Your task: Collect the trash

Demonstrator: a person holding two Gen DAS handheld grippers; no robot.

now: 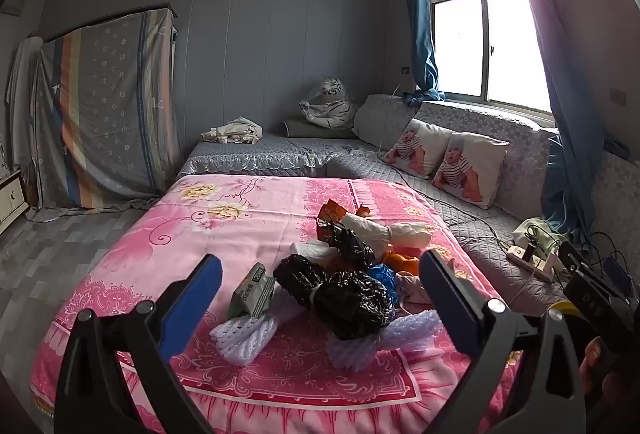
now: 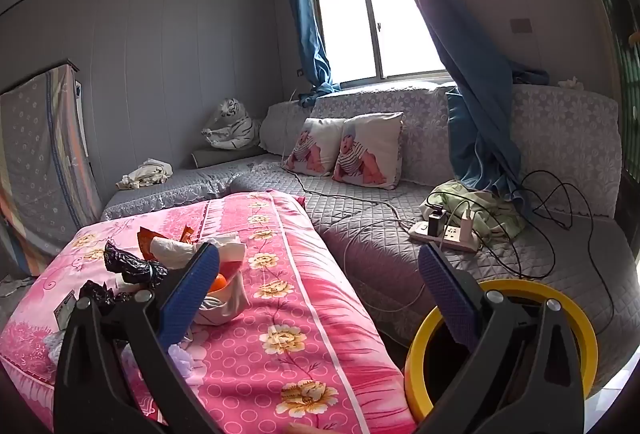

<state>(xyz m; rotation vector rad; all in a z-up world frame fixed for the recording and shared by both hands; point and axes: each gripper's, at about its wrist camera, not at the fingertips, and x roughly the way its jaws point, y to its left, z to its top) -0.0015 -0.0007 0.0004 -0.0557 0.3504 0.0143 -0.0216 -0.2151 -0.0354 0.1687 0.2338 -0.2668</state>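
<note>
Nearest you: left gripper [image 1: 320, 286], fingers spread wide, empty, framing the trash pile [image 1: 344, 274] on the pink bed [image 1: 224, 226]. Right gripper [image 2: 320, 274] likewise agape, over the yellow bin [image 2: 500, 350] beside the bed. Take one black bag [image 1: 356, 302] first, squarely.

1. The trash pile [image 1: 340, 274] lies on the pink flowered cover: knotted black plastic bags [image 1: 348, 298], white foam nets [image 1: 244, 338], a green-white carton [image 1: 252, 292], orange wrappers.
2. The yellow-rimmed bin [image 2: 500, 346] stands beside the bed, open.
</note>
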